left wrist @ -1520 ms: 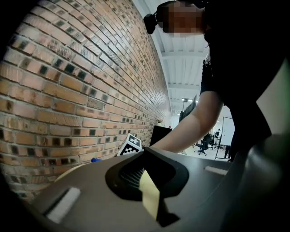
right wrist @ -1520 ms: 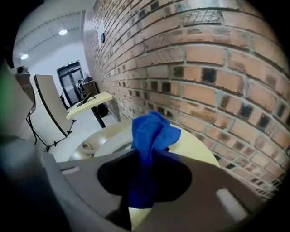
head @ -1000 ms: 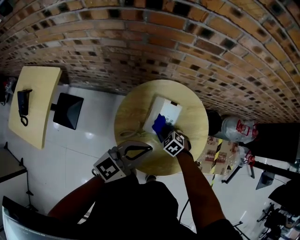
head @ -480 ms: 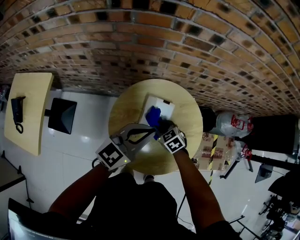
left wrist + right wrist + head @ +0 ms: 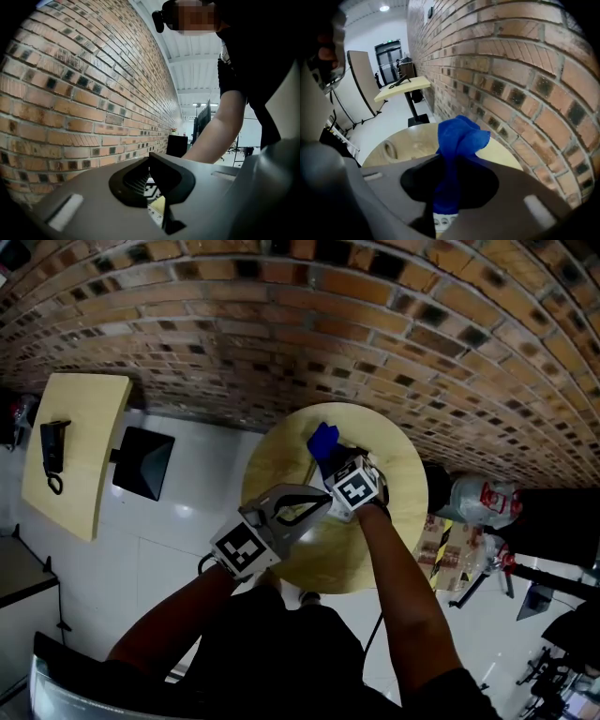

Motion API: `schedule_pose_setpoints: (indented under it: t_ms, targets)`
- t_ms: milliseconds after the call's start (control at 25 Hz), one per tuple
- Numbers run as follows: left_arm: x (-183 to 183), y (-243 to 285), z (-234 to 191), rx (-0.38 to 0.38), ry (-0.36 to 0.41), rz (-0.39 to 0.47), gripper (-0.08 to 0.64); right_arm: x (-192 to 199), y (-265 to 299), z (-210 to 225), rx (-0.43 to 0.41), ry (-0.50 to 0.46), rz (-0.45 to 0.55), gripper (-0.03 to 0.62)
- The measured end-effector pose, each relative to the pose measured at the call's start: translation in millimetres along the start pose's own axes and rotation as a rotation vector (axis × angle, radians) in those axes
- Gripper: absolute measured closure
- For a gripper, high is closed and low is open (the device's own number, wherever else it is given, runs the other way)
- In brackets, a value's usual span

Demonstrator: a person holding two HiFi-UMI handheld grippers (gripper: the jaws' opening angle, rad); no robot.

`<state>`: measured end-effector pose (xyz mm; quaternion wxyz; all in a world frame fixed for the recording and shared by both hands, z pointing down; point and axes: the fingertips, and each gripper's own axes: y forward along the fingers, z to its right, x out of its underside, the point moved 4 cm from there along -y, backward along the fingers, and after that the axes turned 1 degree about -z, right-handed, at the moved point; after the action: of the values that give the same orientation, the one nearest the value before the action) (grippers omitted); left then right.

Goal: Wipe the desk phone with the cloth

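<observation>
As the right tongs point(image 5: 329, 461) pinched the blue cloth point(image 5: 323, 440), the phone point(image 5: 443, 220) lay directly beneath them, at 1 o'clock from the pressed-together, empty left tongs point(image 5: 320, 503).

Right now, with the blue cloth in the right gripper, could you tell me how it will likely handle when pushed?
Probably floppy: the blue cloth bunches into soft folds beyond the right gripper, which pinches it. Likely light, since the free end stands out unsupported. Pushed, it should crumple.

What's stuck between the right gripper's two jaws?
The blue cloth. The right gripper view shows the right gripper pinching it, its bunched end sticking out past the jaws above the round table.
</observation>
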<state>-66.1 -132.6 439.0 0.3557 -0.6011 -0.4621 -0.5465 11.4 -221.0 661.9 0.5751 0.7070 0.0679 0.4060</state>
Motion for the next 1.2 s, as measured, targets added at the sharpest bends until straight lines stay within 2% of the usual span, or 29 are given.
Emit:
schedule_pose_setpoints:
  t_ms: [160, 280, 400, 520, 640, 760, 960, 1080, 1200]
  targets:
    - [5, -5, -4, -0.015, -0.020, -0.003, 0.560, 17, -3, -68, -0.018, -0.152, -0.010, 0.506]
    - [9, -3, -1, -0.007, -0.027, -0.017, 0.560, 45, 7, -120, -0.083, -0.215, -0.047, 0.506]
    - [12, 3, 5, 0.008, -0.030, -0.023, 0.560, 78, 16, -150, -0.141, -0.202, -0.101, 0.506]
    - [16, 9, 10, 0.020, -0.032, -0.032, 0.560, 95, 12, -154, -0.144, -0.139, -0.094, 0.506]
    - [19, 18, 17, 0.034, -0.038, -0.043, 0.560, 109, -8, -136, -0.100, -0.044, -0.047, 0.506]
    - [19, 31, 25, 0.058, -0.031, -0.043, 0.560, 134, -37, -96, -0.016, 0.071, -0.015, 0.506]
    - [17, 46, 40, 0.086, -0.026, -0.035, 0.560, 200, -67, -13, 0.133, 0.248, -0.065, 0.506]
    - [21, 49, 50, 0.095, -0.031, -0.045, 0.560, 232, -67, 19, 0.163, 0.367, -0.090, 0.506]
    - [28, 47, 58, 0.101, -0.037, -0.065, 0.560, 246, -59, 36, 0.178, 0.400, -0.113, 0.506]
